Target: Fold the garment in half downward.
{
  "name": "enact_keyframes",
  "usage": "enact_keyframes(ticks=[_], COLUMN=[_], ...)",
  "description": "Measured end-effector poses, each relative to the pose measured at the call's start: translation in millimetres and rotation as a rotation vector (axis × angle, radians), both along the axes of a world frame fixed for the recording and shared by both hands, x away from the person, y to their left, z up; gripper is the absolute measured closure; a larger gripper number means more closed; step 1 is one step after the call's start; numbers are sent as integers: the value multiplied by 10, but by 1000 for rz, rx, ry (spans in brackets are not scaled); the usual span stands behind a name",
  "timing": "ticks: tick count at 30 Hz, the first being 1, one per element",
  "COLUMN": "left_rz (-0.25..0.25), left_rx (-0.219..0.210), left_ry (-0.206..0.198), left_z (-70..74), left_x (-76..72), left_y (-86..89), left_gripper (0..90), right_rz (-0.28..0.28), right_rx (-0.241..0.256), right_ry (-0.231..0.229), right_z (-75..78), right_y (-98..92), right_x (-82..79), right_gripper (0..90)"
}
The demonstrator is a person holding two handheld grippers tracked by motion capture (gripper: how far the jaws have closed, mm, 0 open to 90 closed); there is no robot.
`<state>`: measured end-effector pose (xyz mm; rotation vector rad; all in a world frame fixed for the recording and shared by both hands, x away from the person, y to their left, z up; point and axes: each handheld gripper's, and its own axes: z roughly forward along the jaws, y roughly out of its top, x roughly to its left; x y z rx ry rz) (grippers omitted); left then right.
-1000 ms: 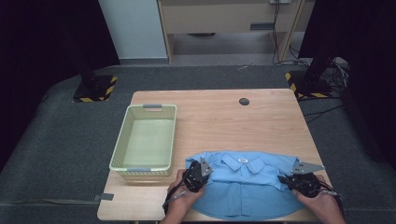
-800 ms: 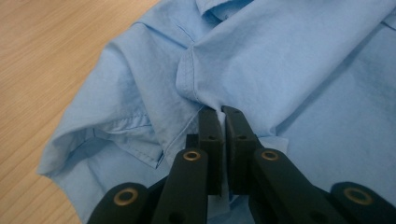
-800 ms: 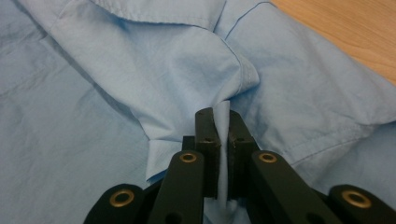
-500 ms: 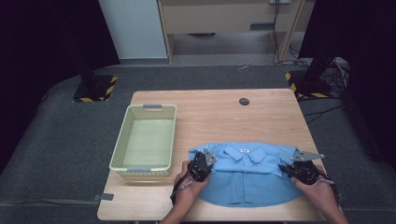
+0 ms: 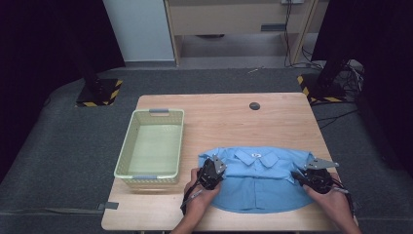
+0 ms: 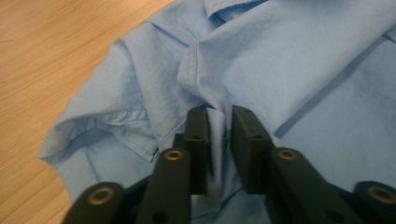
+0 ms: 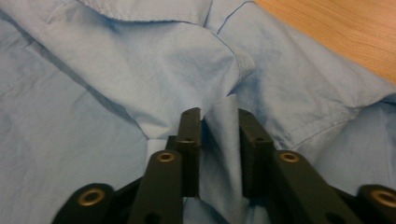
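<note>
A light blue shirt point(image 5: 258, 178) lies front-up on the near right part of the wooden table point(image 5: 224, 122), collar toward the far side, hem at the front edge. My left gripper point(image 5: 213, 171) sits at the shirt's left sleeve area. Its jaws pinch a raised fold of blue cloth point(image 6: 215, 126) in the left gripper view, where the left gripper point(image 6: 219, 114) is shut on it. My right gripper point(image 5: 311, 174) sits at the shirt's right side. In the right gripper view the right gripper point(image 7: 219, 116) holds a fold of the shirt point(image 7: 116, 70) between its jaws.
A pale green plastic basket point(image 5: 125, 158) stands empty at the table's left side, close to the left hand. A small black disc point(image 5: 254, 106) lies near the far edge. Bare wood stretches between the shirt and the far edge.
Both grippers have moved away from the person, dragging the shirt farther onto the table. Less of its hem hangs over the front edge.
</note>
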<state>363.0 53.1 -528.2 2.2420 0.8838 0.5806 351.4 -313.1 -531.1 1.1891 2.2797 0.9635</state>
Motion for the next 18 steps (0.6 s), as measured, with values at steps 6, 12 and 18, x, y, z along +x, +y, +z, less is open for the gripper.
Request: enact_keyframes(ticks=[6,12,18], left_rz=[1,-36,-77], left_rx=[-22,-72,-81], left_ry=[-2,-38,-31], left_z=[76,331,522], left_x=[-64,-156,-93], left_y=[-13,-8,-29], left_gripper=[502,423,429], right_rz=[4,-1,42], right_rx=[26,54,71], right_ry=[-23,-68,-50], right_z=[110,355,484], right_y=[-20,-79,-68], right_x=[-82,-157,-36], right_gripper=[462,367,536])
